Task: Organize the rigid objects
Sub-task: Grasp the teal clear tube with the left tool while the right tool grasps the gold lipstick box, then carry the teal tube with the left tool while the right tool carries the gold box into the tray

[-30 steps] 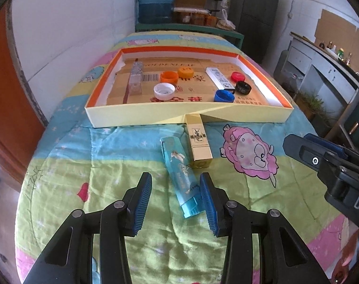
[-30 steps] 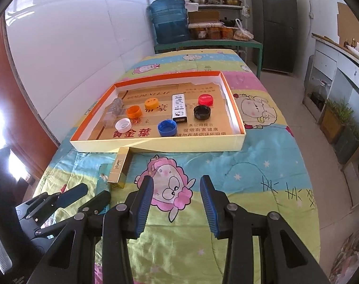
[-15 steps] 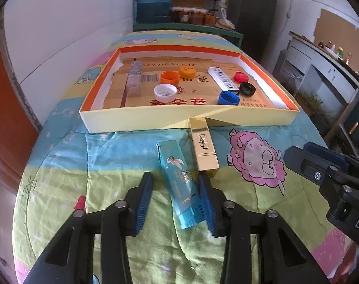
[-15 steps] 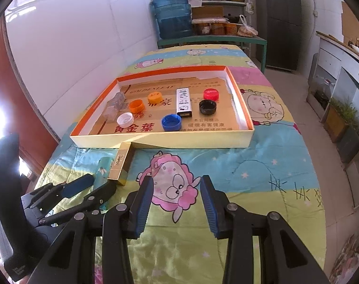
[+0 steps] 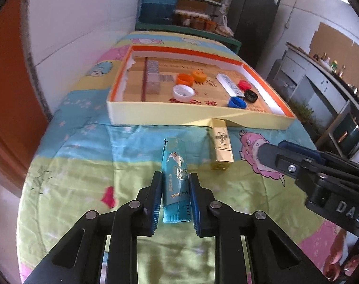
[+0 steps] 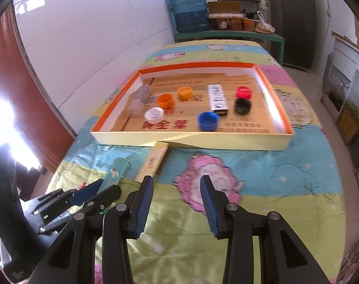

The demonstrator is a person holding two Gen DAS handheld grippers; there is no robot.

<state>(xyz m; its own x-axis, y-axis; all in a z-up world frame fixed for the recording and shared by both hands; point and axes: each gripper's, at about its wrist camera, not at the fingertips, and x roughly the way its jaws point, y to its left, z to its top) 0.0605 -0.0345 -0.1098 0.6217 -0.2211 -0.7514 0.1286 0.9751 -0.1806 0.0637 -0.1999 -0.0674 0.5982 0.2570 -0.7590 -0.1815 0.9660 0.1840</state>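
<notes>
On a cartoon-print quilt, the left gripper clamps its blue pads on the near end of a teal carton, seizing the narrow box by its long sides, where the span suits the jaws. The carton lies flat on the fabric, pointing away toward the tray. To its right the right gripper hangs partly open over the quilt with nothing between its jaws, apparently kept clear for the next pick. Just beyond, a gold box lies with its far end touching the front wall of the shallow cardboard tray, likely the next item to go in. Inside the tray, items already sorted sit apart: a white cap, orange caps, a blue cap, a black cap, a red cap, a white patterned box and clear plastic blocks. A blue water jug stands on a far shelf.
</notes>
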